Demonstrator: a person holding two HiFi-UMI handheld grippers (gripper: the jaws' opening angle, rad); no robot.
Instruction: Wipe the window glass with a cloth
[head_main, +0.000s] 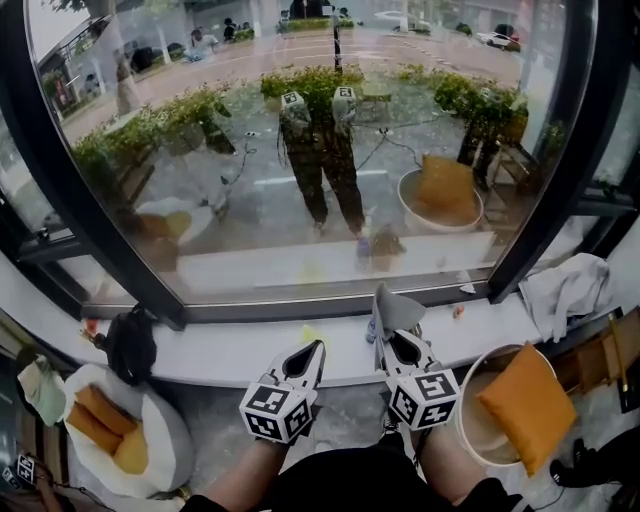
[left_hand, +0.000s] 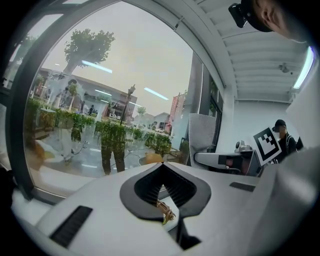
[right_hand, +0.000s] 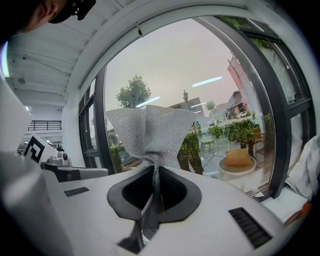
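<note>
The right gripper has its fingers clamped on a grey mesh cloth fanning upward near the large curved window glass, while the left gripper alongside shows its fingers pressed together.

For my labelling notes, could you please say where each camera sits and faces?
Head view: on the person's head, steeply down at window glass and sill; forearms, left gripper, right gripper show.
Left gripper view: on that gripper, facing the glass past shut jaws.
Right gripper view: on that gripper, facing the glass; jaws grip cloth.
Shared: cloth, in head and right gripper views.
</note>
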